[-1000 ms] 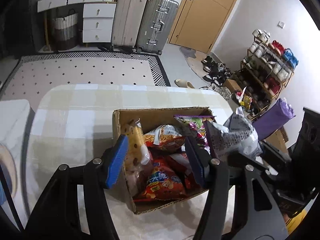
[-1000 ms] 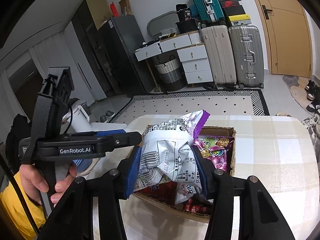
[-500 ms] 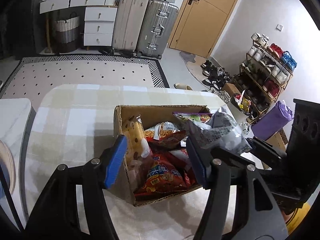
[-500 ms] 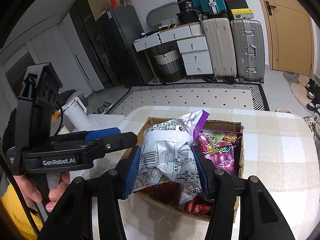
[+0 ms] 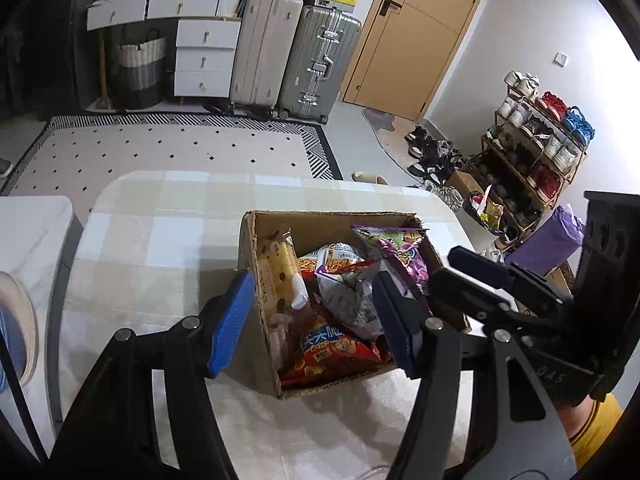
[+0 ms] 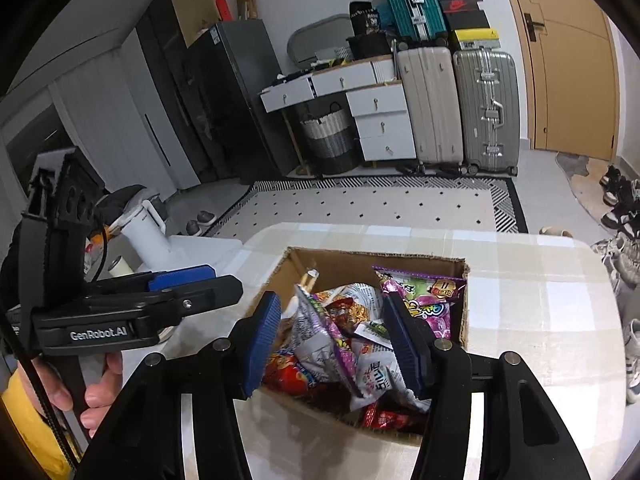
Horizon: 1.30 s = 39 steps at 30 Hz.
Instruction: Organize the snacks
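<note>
Cardboard box (image 6: 400,266) is seen standing on the checked desk (image 6: 520,300), centre of the right wrist view, crammed with snack packets. The silver-and-purple packet (image 6: 320,336) is lodged on edge in the box, its long axis running from the upper left toward the lower right of that frame, top seal pointing up and away.

Right gripper (image 6: 334,344) is held directly over this packet. Its jaws are opening, and the blue pads are seen standing clear of the foil on both sides, so the packet lies between them but is not pressed. It is judged to be released into the box.

Left gripper (image 5: 312,320) is seen in the left wrist view with jaws moderately wide and nothing held. Its left pad sits outside the box's near-left wall and its right pad over the contents. The orange chip bag (image 5: 332,348) lies flat in the lower part of the box, between and just beyond these jaws.

The right gripper is judged the nearer to the silver packet, which lies straight ahead and below. A pink-purple candy bag (image 6: 428,300) leans against the box's right wall.
</note>
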### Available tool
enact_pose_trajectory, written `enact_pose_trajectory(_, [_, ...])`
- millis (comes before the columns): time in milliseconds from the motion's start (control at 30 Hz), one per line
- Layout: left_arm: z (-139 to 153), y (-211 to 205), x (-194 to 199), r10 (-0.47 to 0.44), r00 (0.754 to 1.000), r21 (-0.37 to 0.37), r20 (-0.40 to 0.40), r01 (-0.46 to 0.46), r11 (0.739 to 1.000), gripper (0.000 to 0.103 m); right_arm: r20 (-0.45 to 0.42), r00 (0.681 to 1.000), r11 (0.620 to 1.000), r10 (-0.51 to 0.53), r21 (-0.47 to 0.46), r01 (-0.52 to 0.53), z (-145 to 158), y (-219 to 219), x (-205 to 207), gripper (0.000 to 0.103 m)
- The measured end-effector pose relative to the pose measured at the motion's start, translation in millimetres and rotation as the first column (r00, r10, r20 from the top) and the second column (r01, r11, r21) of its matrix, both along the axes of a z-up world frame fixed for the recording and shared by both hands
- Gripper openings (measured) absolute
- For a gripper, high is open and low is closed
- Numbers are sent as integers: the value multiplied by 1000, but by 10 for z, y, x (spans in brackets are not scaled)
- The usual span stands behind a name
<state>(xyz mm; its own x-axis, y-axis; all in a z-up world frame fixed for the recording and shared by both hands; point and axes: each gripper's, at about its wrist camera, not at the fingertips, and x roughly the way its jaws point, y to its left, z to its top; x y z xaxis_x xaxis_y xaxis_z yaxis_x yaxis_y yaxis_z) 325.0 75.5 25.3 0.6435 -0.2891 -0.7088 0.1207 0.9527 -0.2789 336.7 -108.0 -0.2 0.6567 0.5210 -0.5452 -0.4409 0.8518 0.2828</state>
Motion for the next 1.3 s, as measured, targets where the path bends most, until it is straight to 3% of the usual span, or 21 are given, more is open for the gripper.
enact_pose_trajectory(167, [201, -61, -219, 0, 999, 14, 38, 0, 1000, 61, 41, 999, 1000, 1, 6, -1, 246, -57, -238, 55])
enact_pose_trajectory(367, [599, -195, -699, 0, 990, 63, 143, -9, 998, 68, 113, 994, 1000, 2, -5, -2, 532, -123, -634, 56])
enact_pose_trajectory(467, [790, -211, -959, 8, 982, 62, 187, -20, 998, 80, 163, 987, 1000, 10, -9, -9, 690, -163, -894, 64])
enact_pose_trajectory(600, [1042, -221, -1368, 10, 966, 36, 257, -20, 999, 81, 245, 969, 1000, 22, 2, -23, 889, -233, -1305, 70])
enact_pose_trajectory(767, [1312, -250, -1880, 31, 942, 23, 333, -41, 999, 85, 349, 936, 998, 35, 28, -48, 1061, -357, -1889, 86])
enact_pose_trajectory(867, [1454, -306, -2207, 36, 920, 54, 390, -62, 997, 99, 426, 904, 999, 34, 18, -47, 1118, -436, -2289, 93])
enact_pose_trajectory(967, [1535, -331, -2543, 60, 887, 73, 457, -104, 992, 102, 495, 869, 999, 19, 17, -32, 1088, -517, -2632, 101])
enact_pose_trajectory(1067, [1511, -362, -2805, 67, 876, 88, 478, -124, 988, 102, 538, 843, 1000, -5, 27, -12, 954, -607, -2932, 102])
enact_pose_trajectory(1300, [1083, -424, -3276, 106, 867, 103, 487, -178, 979, 102, 549, 832, 997, -81, 53, 62, 481, -761, -3250, 102])
